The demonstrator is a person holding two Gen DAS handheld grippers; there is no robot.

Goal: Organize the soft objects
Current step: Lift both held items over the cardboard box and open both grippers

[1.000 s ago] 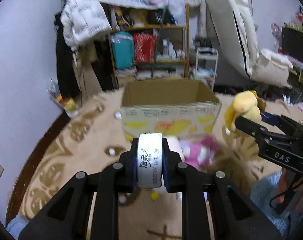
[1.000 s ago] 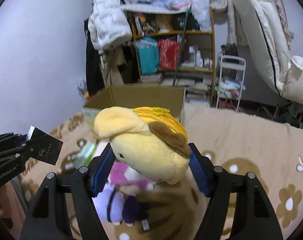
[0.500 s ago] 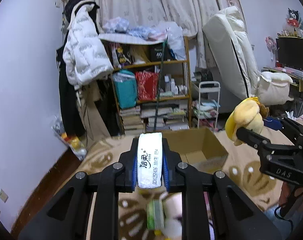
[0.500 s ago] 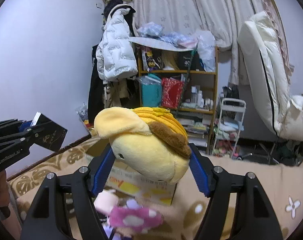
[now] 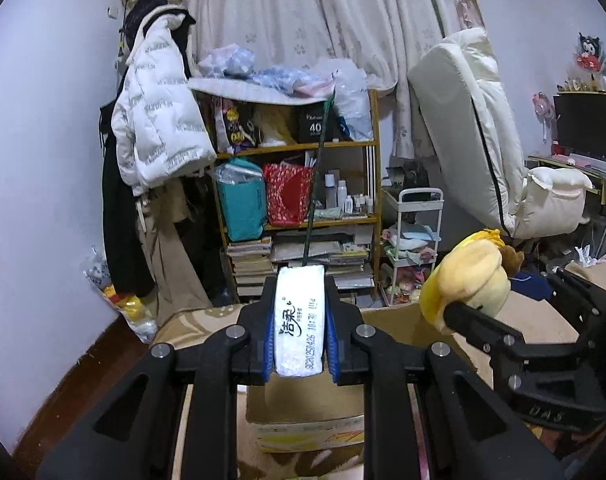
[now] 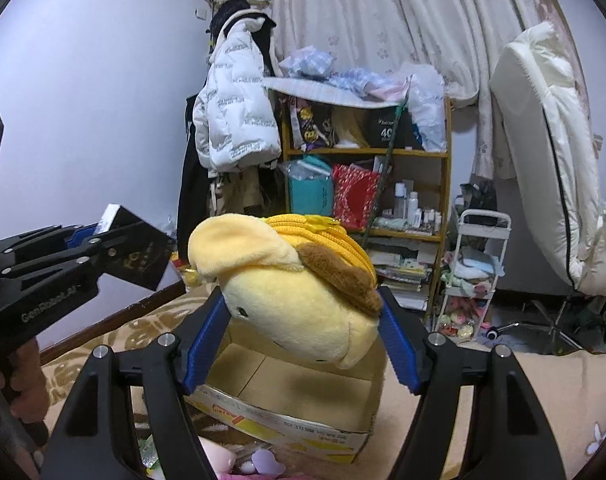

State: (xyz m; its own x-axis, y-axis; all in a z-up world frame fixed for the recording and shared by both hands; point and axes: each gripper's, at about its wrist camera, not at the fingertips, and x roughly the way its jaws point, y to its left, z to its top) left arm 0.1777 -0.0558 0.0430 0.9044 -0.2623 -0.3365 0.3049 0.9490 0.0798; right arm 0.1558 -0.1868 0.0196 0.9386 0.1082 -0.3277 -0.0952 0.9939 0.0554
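My left gripper (image 5: 300,322) is shut on a white tissue pack (image 5: 300,320) with black print, held upright between its blue pads. My right gripper (image 6: 301,312) is shut on a yellow plush toy (image 6: 291,280) with a brown patch and a yellow zipper. Both hang above an open cardboard box (image 6: 303,412) on the patterned carpet; the box (image 5: 303,416) shows below the left fingers too. In the left wrist view the right gripper (image 5: 463,304) with the plush (image 5: 471,280) sits to the right. The left gripper (image 6: 115,240) appears at the left edge of the right wrist view.
A cluttered wooden shelf (image 5: 295,184) with a white jacket (image 5: 159,136) hung beside it stands behind the box. A white cart (image 5: 415,248) and an upright white mattress (image 5: 475,132) are at the right. Pink and purple soft toys (image 6: 247,464) lie in front of the box.
Both grippers have risen and tilted up with their loads. The box has dropped lower in both views, and the pink toys on the carpet have slipped mostly out of sight.
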